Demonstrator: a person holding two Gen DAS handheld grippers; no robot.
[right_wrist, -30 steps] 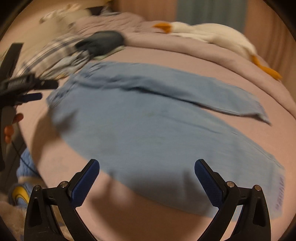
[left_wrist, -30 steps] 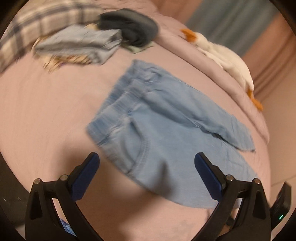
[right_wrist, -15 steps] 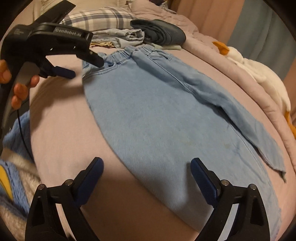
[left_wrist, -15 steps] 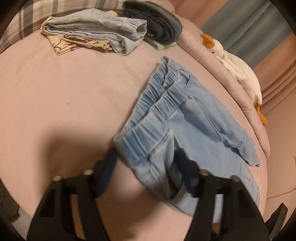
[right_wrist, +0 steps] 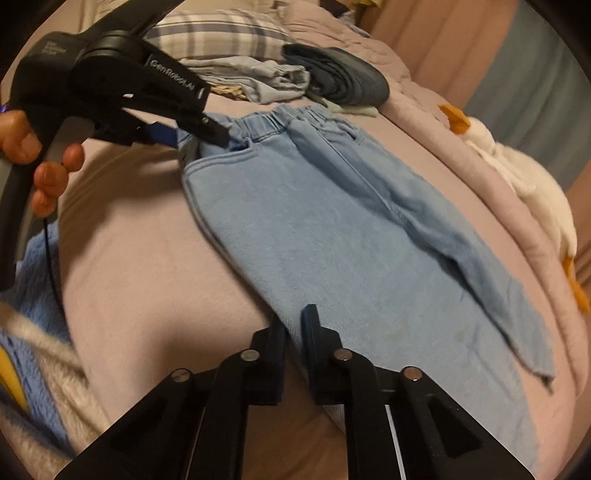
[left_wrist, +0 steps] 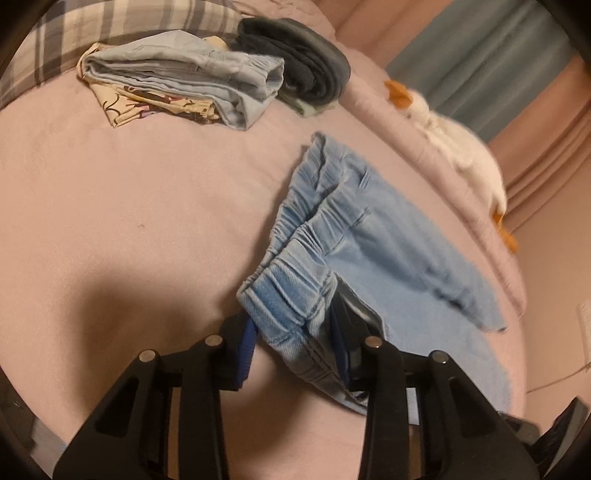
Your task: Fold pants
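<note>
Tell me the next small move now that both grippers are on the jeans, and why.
Probably lift together and carry the near leg over the far one: the left gripper pinches the waistband, the right gripper the jeans edge, still flat on the bed.

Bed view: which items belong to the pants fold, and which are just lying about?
In the job:
light blue pants
left hand-held gripper, on the waistband
right hand-held gripper, on the near leg edge

Lying about:
folded clothes pile
dark folded garment
plush duck
plaid pillow
</note>
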